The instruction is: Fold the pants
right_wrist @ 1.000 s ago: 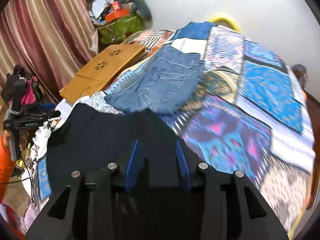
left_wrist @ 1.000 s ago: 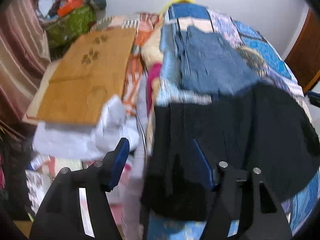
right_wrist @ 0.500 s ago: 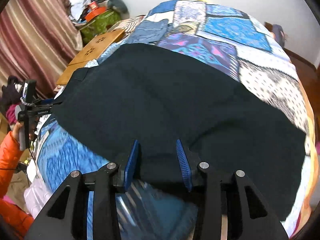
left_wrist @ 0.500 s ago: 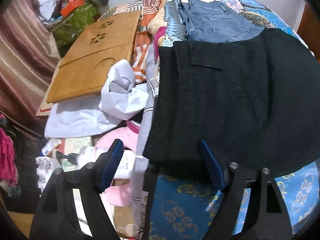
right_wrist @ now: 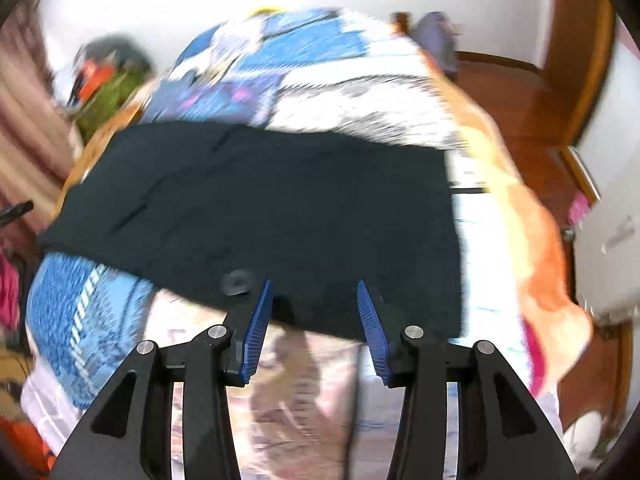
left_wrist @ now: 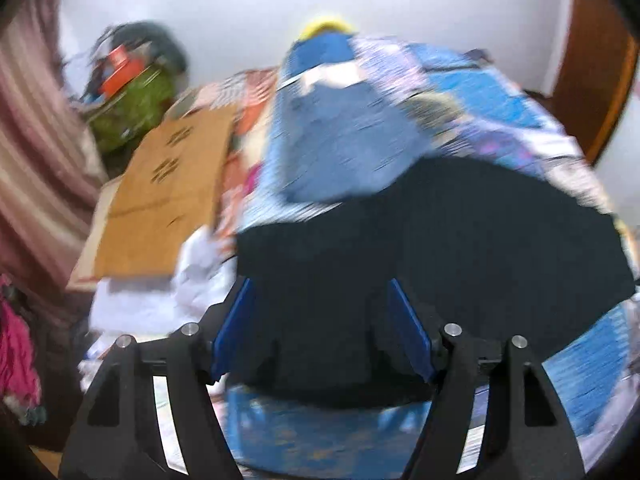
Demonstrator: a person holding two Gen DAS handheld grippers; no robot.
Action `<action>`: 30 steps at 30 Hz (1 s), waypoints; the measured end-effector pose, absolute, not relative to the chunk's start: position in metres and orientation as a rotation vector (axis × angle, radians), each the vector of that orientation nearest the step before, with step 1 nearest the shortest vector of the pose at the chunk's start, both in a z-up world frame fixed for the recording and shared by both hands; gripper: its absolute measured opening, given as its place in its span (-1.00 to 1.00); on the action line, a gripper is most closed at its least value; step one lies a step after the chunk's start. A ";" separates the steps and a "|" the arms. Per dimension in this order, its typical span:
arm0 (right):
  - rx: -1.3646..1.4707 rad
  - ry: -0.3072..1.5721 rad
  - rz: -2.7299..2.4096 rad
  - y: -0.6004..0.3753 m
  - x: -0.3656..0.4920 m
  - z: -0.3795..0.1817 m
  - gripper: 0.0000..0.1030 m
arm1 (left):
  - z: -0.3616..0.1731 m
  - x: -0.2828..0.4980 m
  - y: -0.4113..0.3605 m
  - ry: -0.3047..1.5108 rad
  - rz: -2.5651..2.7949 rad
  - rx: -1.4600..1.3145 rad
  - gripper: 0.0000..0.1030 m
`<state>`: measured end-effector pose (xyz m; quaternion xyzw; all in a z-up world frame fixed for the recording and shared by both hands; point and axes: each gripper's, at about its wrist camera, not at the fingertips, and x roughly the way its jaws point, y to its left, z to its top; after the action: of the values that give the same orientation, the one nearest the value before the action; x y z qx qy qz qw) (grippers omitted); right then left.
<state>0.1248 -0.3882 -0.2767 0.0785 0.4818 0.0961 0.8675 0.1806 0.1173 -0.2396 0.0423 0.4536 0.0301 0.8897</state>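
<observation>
On the bed (right_wrist: 408, 92), over a patchwork quilt (left_wrist: 492, 92) of blue, white and purple squares, the black pants (right_wrist: 256, 216) lay spread flat, reaching from about nine o'clock to three o'clock across the middle of the right wrist view. Both views were smeared by motion blur, so fine detail was lost.

The right gripper (right_wrist: 314, 320) stood at six o'clock with its blue ribbed pads (right_wrist: 256, 332) apart. Its jaws had just been opening a little. The near hem of the pants crossed the gap at the fingertips, and a small round dark spot, perhaps a button, sat on the cloth just beside the left tip; the pads did not appear to press on the fabric.

The left gripper (left_wrist: 322, 326) also sat at six o'clock in its own view, its jaws well apart after just closing somewhat. The black pants (left_wrist: 400, 240) filled the space between the blue pads (left_wrist: 234, 328), but whether either pad touched the cloth could not be told through the blur.

Beyond the black pants, toward twelve o'clock in the left view, a pair of blue jeans (left_wrist: 344, 152) lay on the quilt. At ten o'clock a tan wooden board (left_wrist: 160, 200) with cut-out marks lay beside the bed, with white crumpled cloth (left_wrist: 196, 276) below it at eight o'clock, a green bag (left_wrist: 132, 112) past it, and a striped curtain (left_wrist: 36, 128) at nine o'clock. A brown wooden door (right_wrist: 576, 52) showed at two o'clock in the right view.
</observation>
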 end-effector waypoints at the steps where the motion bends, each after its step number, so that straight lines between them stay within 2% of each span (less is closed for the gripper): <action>1: 0.182 0.994 0.187 -0.396 0.124 -0.275 -0.20 | -0.234 0.184 0.102 0.932 0.028 0.084 0.40; 6: 0.240 0.975 0.136 -0.420 0.119 -0.283 -0.20 | -0.230 0.206 0.030 0.932 -0.128 0.081 0.43; 11: 0.279 1.007 0.137 -0.428 0.117 -0.304 -0.20 | -0.261 0.221 -0.025 1.008 -0.233 0.115 0.43; 15: 0.286 1.019 0.123 -0.433 0.117 -0.315 -0.20 | -0.293 0.229 -0.043 1.088 -0.242 0.139 0.43; 18: 0.289 1.018 0.134 -0.432 0.117 -0.320 -0.21 | -0.307 0.224 -0.045 1.064 -0.219 0.146 0.55; 20: 0.254 1.007 0.125 -0.427 0.116 -0.321 -0.32 | -0.307 0.223 -0.048 1.055 -0.214 0.167 0.57; 22: 0.221 0.997 0.106 -0.425 0.116 -0.321 -0.80 | -0.308 0.223 -0.047 1.060 -0.216 0.151 0.59; 30: 0.020 0.937 0.048 -0.419 0.109 -0.311 -0.89 | -0.310 0.224 -0.050 1.045 -0.206 0.164 0.65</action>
<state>0.1085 -0.4193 -0.3105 0.0099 0.4514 0.0232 0.8920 0.2238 -0.0502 -0.3096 0.0782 0.4977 -0.0982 0.8582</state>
